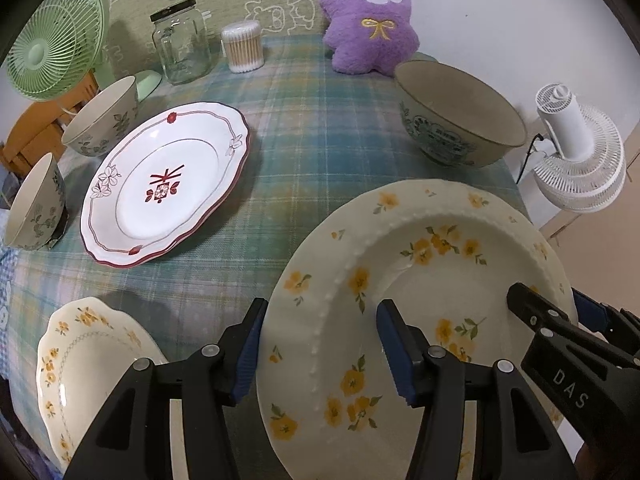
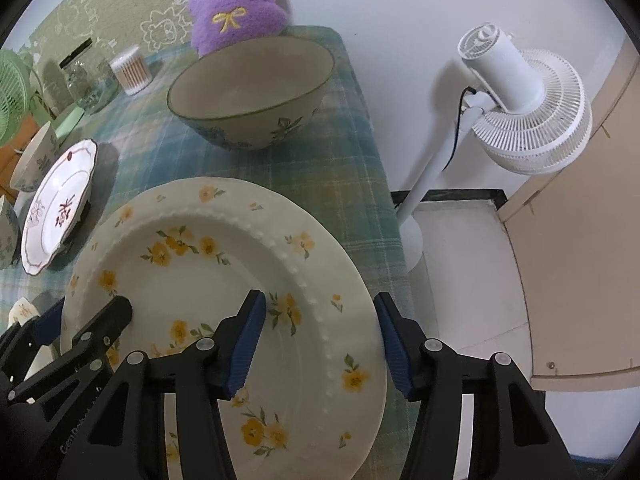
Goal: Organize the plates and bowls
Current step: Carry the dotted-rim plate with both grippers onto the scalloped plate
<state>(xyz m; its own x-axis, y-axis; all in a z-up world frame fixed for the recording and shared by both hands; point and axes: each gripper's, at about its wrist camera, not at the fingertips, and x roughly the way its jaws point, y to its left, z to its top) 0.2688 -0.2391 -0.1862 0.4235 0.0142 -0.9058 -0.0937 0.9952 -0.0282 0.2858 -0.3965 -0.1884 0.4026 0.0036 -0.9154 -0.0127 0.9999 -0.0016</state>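
While the large yellow-flowered plate (image 1: 420, 320) sits at the near right of the plaid cloth (image 1: 312, 140), the left gripper (image 1: 320, 348) straddles its left rim, jaws partly apart. The right gripper (image 2: 320, 344) straddles the right rim likewise; I cannot tell whether any of the 4 pads press.

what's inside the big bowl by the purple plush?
The big bowl looks empty: bare beige inner wall and bottom show in the right wrist view. Its near inner wall is hidden behind the rim.

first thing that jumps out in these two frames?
The large cream plate with yellow flowers fills the foreground, with the left gripper and right gripper each straddling an opposite rim, jaws apart. Behind it stands a big grey-beige bowl, and a purple plush rabbit sits at the table's far edge.
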